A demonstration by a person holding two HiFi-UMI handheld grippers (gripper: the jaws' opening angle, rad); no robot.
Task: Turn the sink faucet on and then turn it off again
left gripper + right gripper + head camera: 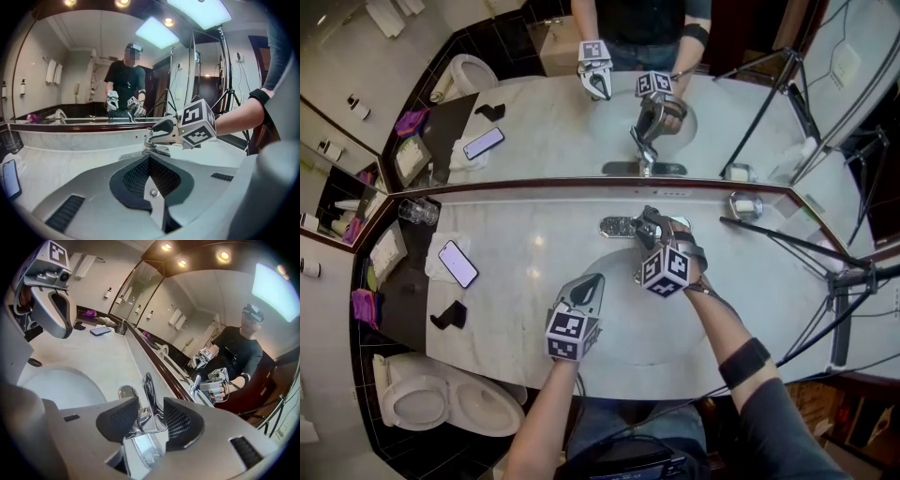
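The chrome sink faucet (628, 226) stands at the back rim of the white oval basin (623, 314), just below the mirror. My right gripper (652, 223) reaches over the basin to it. In the right gripper view its upright lever handle (149, 392) fills the gap between the two dark pads, which rest against it on both sides. No water shows at the spout. My left gripper (592, 287) hovers over the basin's front left rim, jaws pressed together with nothing in them. From the left gripper view the faucet (153, 149) and the right gripper (165, 131) lie straight ahead.
A phone (457, 263) lies on a cloth at the counter's left, with a glass (419, 212) behind it and a black object (448, 316) near the front edge. A metal cup (744, 205) stands at the back right. Tripod legs (806, 248) cross the right end. A toilet (441, 398) is below left.
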